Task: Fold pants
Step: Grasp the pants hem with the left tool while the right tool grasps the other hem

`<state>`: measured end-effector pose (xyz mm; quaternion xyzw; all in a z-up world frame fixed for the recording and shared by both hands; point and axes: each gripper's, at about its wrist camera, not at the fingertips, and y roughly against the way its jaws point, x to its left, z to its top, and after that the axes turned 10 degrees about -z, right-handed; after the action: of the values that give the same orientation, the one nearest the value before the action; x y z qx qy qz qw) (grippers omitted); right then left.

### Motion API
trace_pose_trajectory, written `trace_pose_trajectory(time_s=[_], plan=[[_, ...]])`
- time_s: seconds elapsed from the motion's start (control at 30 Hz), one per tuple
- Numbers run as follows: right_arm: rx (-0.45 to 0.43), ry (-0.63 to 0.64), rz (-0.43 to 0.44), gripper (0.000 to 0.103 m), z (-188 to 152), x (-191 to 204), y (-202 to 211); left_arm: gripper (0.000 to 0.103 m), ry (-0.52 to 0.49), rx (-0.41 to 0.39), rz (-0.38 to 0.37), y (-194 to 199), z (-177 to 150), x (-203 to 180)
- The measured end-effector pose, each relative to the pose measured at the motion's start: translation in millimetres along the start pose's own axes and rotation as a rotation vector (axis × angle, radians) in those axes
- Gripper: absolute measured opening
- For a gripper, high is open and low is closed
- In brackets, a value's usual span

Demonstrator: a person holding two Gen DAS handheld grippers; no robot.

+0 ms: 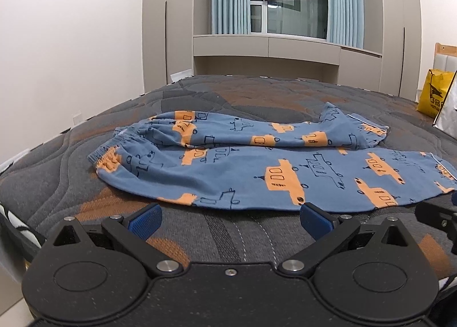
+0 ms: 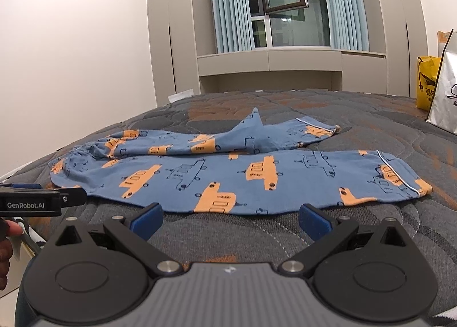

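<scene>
Two claws, both wide, holding nothing. Pants (image 1: 257, 167) lie flat near bed (image 1: 217, 230) front edge, long axis crosswise, waistband left, cuffs right. I see left claw (image 1: 230, 217) nearer waistband, right claw (image 2: 230, 217) nearer cuffs; near hem just ahead.

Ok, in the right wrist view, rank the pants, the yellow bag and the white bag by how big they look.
1. pants, clearly largest.
2. white bag.
3. yellow bag.
Both bags are cut off by the frame edge or each other, so their order is unsure.
</scene>
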<state>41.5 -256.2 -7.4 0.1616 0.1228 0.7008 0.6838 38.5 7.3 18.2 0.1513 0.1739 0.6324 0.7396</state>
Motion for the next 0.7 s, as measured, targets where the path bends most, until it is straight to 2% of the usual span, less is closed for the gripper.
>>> trace_pose_trajectory(time_s=[0.23,0.33,0.43,0.57,0.7], plan=[[-0.027,-0.003,0.034,0.103,11.8,-9.9,-11.4,0.103,-0.035,-0.018,0.033,-17.1,20.0,15.2],[-0.023,-0.077,0.092,0.103,26.1,-25.0,-22.9,0.103,-0.025,-0.036,0.076,-32.1,34.2,29.8],[-0.066,-0.119,0.149,0.103,43.7,-35.9,-33.8,0.102,-0.025,-0.076,0.128,-47.0,53.8,47.7],[-0.123,0.002,0.176,0.103,74.3,-33.5,-50.6,0.102,-0.054,-0.138,0.164,-64.5,84.2,74.9],[-0.071,0.093,0.212,0.103,105.3,-30.4,-83.7,0.103,-0.111,-0.152,0.158,-84.2,110.7,103.5]])
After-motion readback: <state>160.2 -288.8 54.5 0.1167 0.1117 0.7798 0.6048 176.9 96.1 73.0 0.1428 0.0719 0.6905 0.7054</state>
